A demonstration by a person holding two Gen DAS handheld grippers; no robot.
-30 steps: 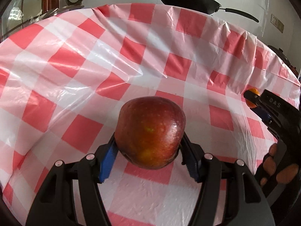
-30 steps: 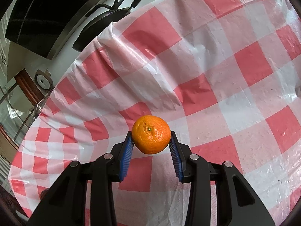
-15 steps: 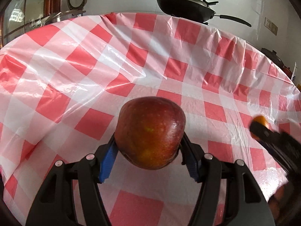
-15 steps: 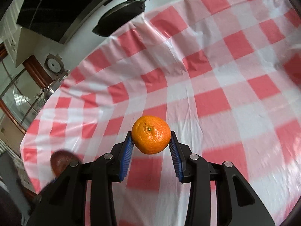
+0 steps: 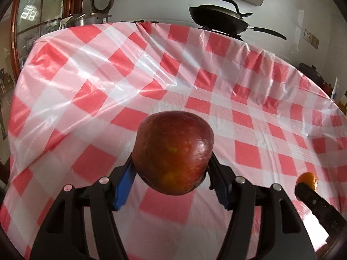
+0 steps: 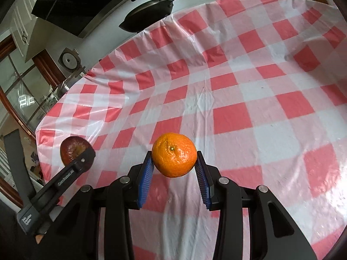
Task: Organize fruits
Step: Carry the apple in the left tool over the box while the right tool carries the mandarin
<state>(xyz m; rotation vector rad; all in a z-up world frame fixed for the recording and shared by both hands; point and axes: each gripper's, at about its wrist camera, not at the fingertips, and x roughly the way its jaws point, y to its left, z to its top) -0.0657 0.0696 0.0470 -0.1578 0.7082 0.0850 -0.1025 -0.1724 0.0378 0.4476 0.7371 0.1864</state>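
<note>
Apple: clamped in my L hand-held gripper; orange in R. Risk: round fruit slips w/ fast swing.

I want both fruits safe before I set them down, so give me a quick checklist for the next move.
1. Left gripper clamped on the apple: ok.
2. Right gripper clamped on the orange: ok.
3. Both fruits lifted off the checked tablecloth: ok.
4. Grippers apart from each other: ok.
5. Cloth ahead free of other items: ok.
6. Bowl or basket for the fruit: cannot tell, none in view.
</note>
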